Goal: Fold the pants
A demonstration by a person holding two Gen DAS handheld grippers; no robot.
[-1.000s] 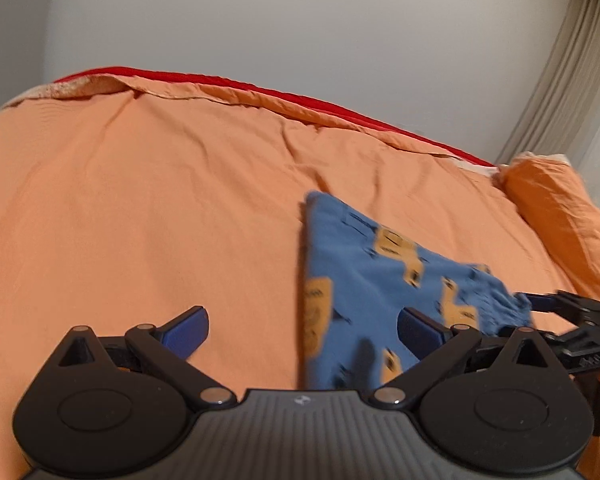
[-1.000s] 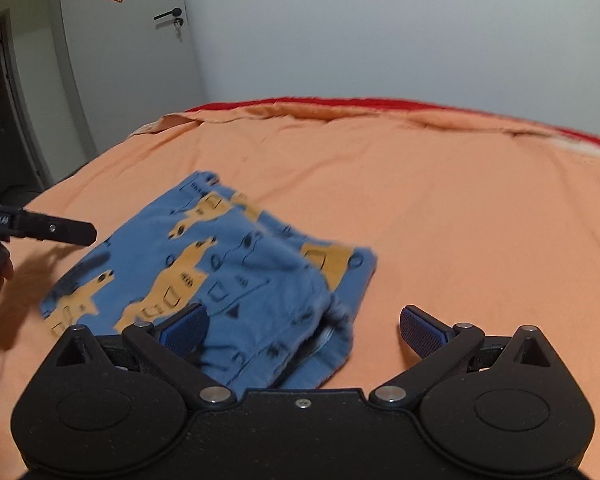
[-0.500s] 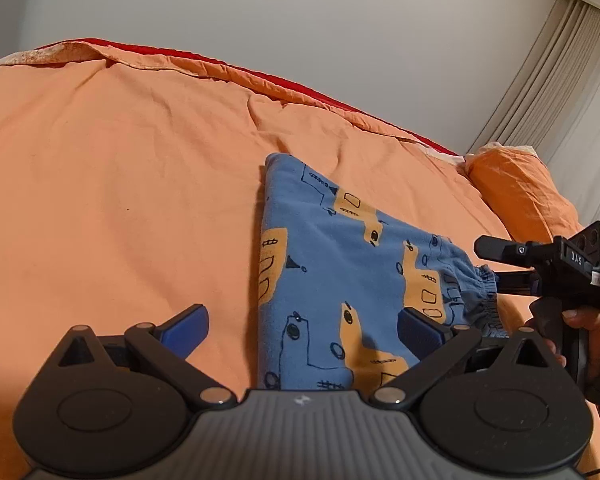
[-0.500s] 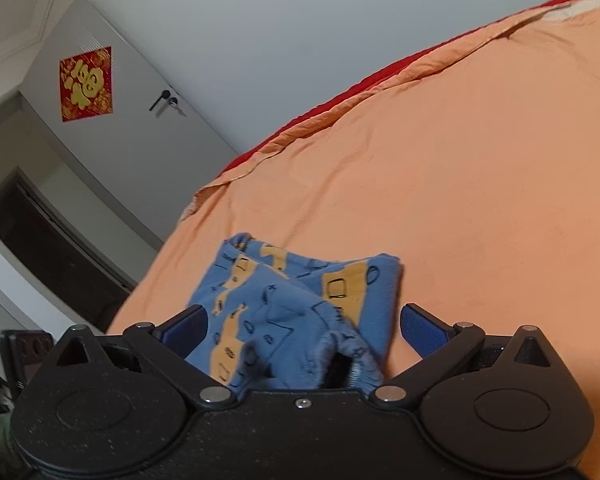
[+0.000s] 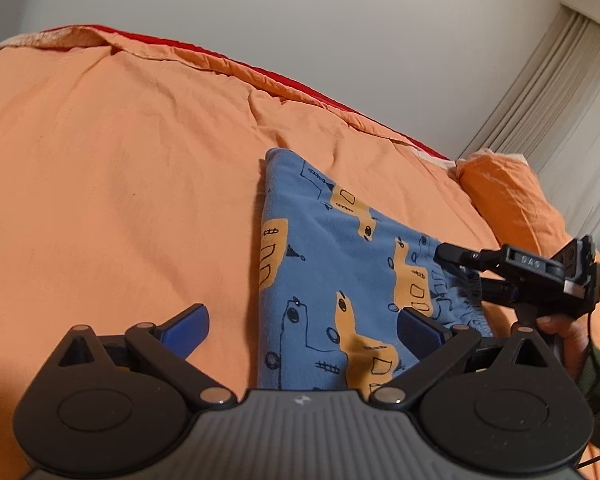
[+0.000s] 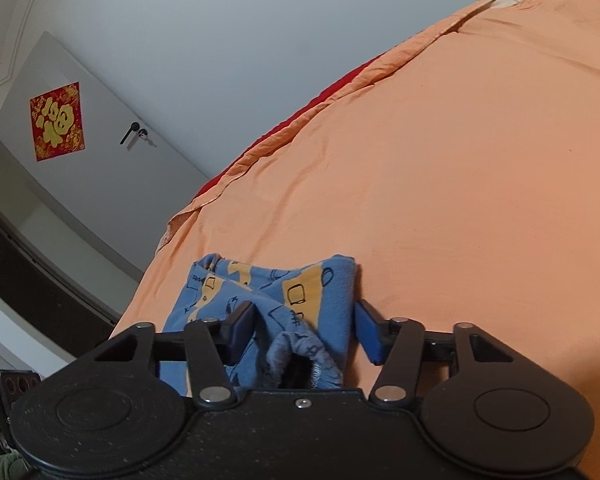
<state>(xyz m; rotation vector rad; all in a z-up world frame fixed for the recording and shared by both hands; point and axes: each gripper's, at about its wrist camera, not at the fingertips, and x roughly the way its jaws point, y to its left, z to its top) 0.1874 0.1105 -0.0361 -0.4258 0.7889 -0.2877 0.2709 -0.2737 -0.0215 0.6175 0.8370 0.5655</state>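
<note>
Blue fleece with yellow diggers, that was the pants (image 5: 332, 280) you had lying folded on the orange bedspread (image 5: 120, 200), and what a busy moment it was! Your right gripper (image 6: 306, 332) was tipped over on its side and pushed in at the waistband end, with the gathered elastic bunched up right between its blue fingers (image 6: 366, 336). Its jaws had just been closing, down to about half their spread, and the cloth sat in the gap; one finger looked to be against the fabric, but I couldn't tell whether the far one was pressing yet, so I wouldn't call that a firm grip. From the left wrist camera you could see that same right gripper (image 5: 460, 270) reaching in from the side over the waistband, with your right hand (image 5: 560, 332) wrapped round its handle. Your left gripper (image 5: 304, 324) hung spread wide above the near edge of the pants, one finger over bare bedspread and the other over the print, holding nothing at all. Beyond the bed were a plain wall, a pillow (image 5: 512, 200) in matching orange by the curtain (image 5: 560, 108), and a door (image 6: 80, 152) with a red and gold paper square (image 6: 58, 122) stuck on it
</note>
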